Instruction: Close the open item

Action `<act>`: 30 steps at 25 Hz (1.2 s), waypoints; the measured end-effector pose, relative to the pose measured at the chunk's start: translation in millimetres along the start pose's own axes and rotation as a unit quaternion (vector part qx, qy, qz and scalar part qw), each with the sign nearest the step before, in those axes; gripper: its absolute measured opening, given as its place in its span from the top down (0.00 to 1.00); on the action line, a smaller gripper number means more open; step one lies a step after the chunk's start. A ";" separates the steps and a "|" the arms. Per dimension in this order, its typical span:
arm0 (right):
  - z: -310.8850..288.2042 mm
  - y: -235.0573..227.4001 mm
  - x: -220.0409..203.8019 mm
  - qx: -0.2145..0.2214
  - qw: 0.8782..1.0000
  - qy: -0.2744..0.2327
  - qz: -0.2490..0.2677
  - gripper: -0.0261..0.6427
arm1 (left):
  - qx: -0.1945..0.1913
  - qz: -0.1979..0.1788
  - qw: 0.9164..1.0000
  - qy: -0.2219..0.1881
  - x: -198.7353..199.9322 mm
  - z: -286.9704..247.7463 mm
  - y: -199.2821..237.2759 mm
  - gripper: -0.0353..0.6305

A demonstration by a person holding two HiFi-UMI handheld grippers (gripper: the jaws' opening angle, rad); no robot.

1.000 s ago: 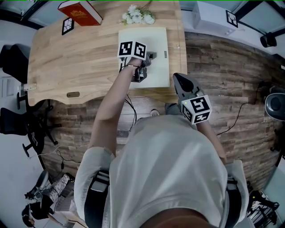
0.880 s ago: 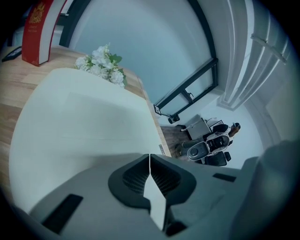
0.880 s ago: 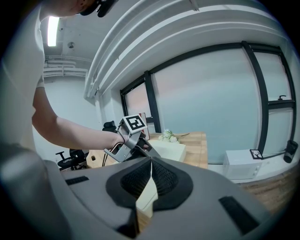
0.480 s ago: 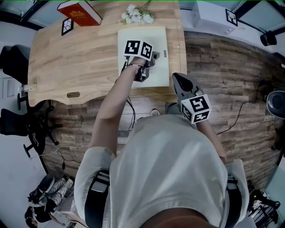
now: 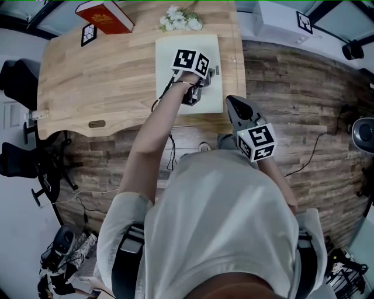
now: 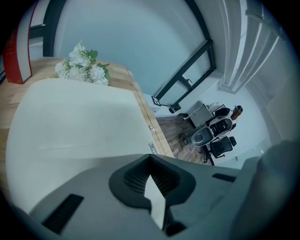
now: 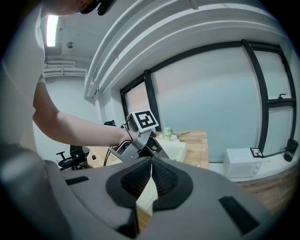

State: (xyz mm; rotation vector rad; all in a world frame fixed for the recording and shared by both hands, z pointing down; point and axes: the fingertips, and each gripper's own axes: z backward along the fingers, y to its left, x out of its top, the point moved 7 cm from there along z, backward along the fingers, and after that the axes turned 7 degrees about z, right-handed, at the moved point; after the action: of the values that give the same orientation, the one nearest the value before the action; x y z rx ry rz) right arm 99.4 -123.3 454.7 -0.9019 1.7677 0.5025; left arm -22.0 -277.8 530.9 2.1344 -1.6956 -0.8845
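Observation:
A cream box [image 5: 172, 52] lies flat on the right part of the wooden table [image 5: 93, 76], its lid down. My left gripper [image 5: 201, 77] hovers over the box's right half, low above the lid; its jaws are closing fully together with nothing between them. In the left gripper view the shut jaws [image 6: 157, 187] point across the pale lid [image 6: 79, 122]. My right gripper [image 5: 232, 104] hangs just off the table's near right corner, shut and empty. In the right gripper view its shut jaws [image 7: 149, 180] face the left gripper [image 7: 154, 146] and the box [image 7: 174, 147].
White flowers [image 5: 181, 22] lie just beyond the box, and a red book [image 5: 105, 16] sits at the table's far left. A white box [image 5: 280, 23] stands on the floor to the right. Office chairs [image 5: 17, 76] are at the table's left.
My left gripper has slid to the right and a little farther across the box lid. The right gripper and the box have stayed put.

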 end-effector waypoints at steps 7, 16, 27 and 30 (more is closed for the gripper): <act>-1.6 0.3 1.3 0.002 1.000 -0.001 -0.001 0.93 | 0.008 0.026 1.000 0.008 1.7 -2.7 2.2 0.92; -0.6 5.5 2.9 0.007 1.000 -0.004 0.004 0.93 | 0.024 0.030 0.999 0.006 0.9 -2.3 -0.6 0.92; 5.0 13.3 3.0 0.013 1.000 -0.007 0.011 0.93 | 0.015 0.053 0.998 -0.037 -13.0 16.6 1.7 0.92; 4.6 17.1 3.9 0.017 1.000 -0.010 0.015 0.93 | 0.028 0.043 0.998 -0.043 -23.1 25.5 2.6 0.92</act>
State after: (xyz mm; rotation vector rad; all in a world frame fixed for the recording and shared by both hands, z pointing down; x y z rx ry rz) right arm 88.3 -110.6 447.9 -0.8461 1.7693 0.4970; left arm -42.6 -252.7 519.2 2.0672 -1.8609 -0.9274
